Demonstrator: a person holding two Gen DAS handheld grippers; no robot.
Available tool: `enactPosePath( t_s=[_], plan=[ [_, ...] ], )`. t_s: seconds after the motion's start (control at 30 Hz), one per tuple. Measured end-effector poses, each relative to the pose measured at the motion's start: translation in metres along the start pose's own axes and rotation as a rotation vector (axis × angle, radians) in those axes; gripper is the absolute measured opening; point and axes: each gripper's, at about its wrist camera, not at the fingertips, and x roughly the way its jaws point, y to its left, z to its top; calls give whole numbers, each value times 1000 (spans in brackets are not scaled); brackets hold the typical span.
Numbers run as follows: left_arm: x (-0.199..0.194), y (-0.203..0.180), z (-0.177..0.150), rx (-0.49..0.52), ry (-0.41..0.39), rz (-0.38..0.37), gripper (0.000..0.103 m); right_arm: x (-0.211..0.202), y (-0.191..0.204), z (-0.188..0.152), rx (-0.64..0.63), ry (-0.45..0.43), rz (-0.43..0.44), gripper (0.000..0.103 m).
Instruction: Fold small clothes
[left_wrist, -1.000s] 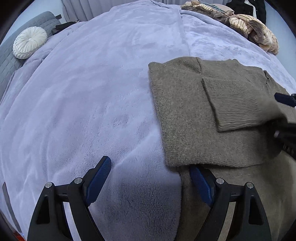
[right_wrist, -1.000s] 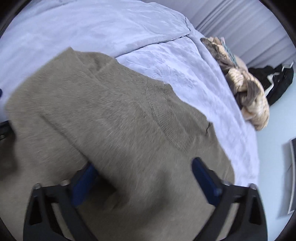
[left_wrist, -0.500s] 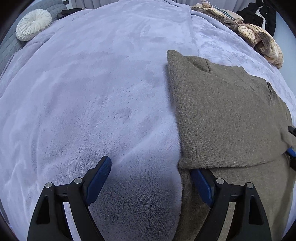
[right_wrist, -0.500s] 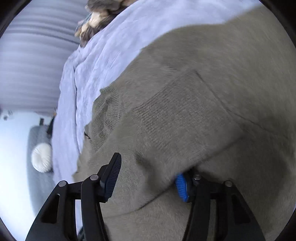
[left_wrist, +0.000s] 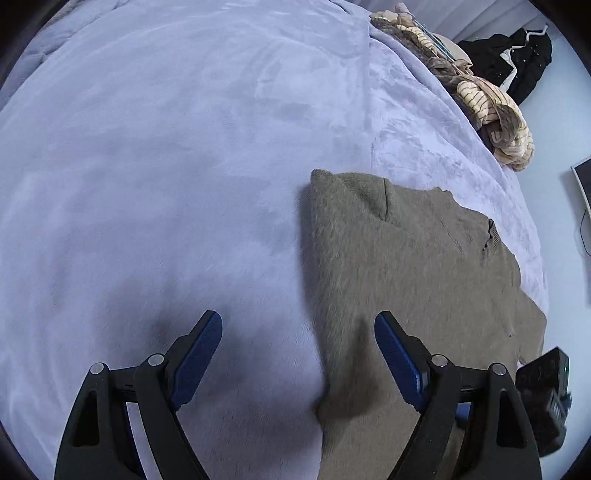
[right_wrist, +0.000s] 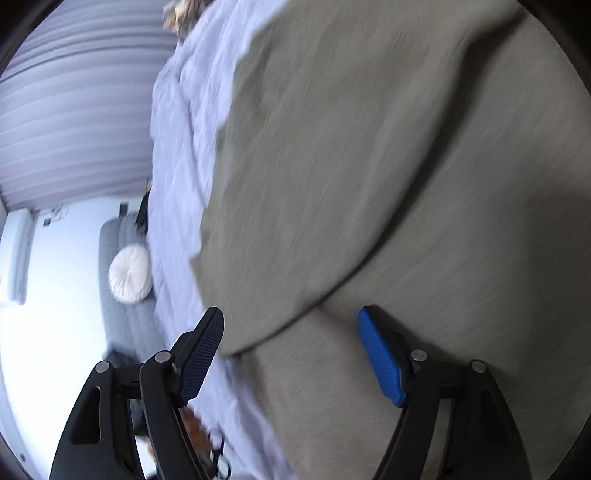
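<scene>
An olive-brown knit sweater (left_wrist: 413, 266) lies partly folded on the lavender blanket (left_wrist: 166, 166), at the right of the left wrist view. My left gripper (left_wrist: 298, 334) is open and empty, its jaws straddling the sweater's left edge just above it. In the right wrist view the sweater (right_wrist: 388, 166) fills most of the blurred frame, a folded layer lying over a lower one. My right gripper (right_wrist: 290, 330) is open over the folded layer's edge and holds nothing. Part of the right gripper's body (left_wrist: 546, 391) shows at the lower right of the left wrist view.
A pile of striped beige and brown clothes (left_wrist: 484, 103) and a black garment (left_wrist: 513, 59) lie at the bed's far right. A white round cushion (right_wrist: 130, 274) sits on a grey sofa (right_wrist: 122, 295) beside the bed. Curtains (right_wrist: 74, 92) hang behind.
The sleeve was folded across the sweater and my right gripper let it go, jaws now wide. My left gripper shifted right over the sweater's edge, still open.
</scene>
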Motion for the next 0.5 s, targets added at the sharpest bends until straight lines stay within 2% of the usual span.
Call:
enactPosePath(
  t_s=[0.1, 0.17, 0.2, 0.23, 0.27, 0.33, 0.4, 0.5],
  plan=[
    [34, -15, 18, 23, 71, -26, 85, 42, 17, -17, 27, 39, 61, 78],
    [41, -23, 24, 51, 81, -33, 52, 65, 24, -20, 78, 46, 95, 78],
    [39, -23, 26, 62, 98, -77, 22, 74, 25, -18, 102, 48, 92, 74],
    [36, -22, 28, 55, 103, -106, 17, 79, 25, -19, 125, 45, 99, 44],
    [30, -21, 30, 60, 92, -127, 10, 84, 24, -17, 154, 46, 118, 7],
    [22, -17, 33, 92, 82, -147, 9, 92, 30, -13, 170, 54, 128, 7],
    [23, -11, 32, 118, 87, -152, 10, 96, 48, -14, 84, 71, 147, 7],
    [38, 0, 30, 103, 109, -154, 10, 109, 59, -22, 32, 102, 112, 7]
  ],
)
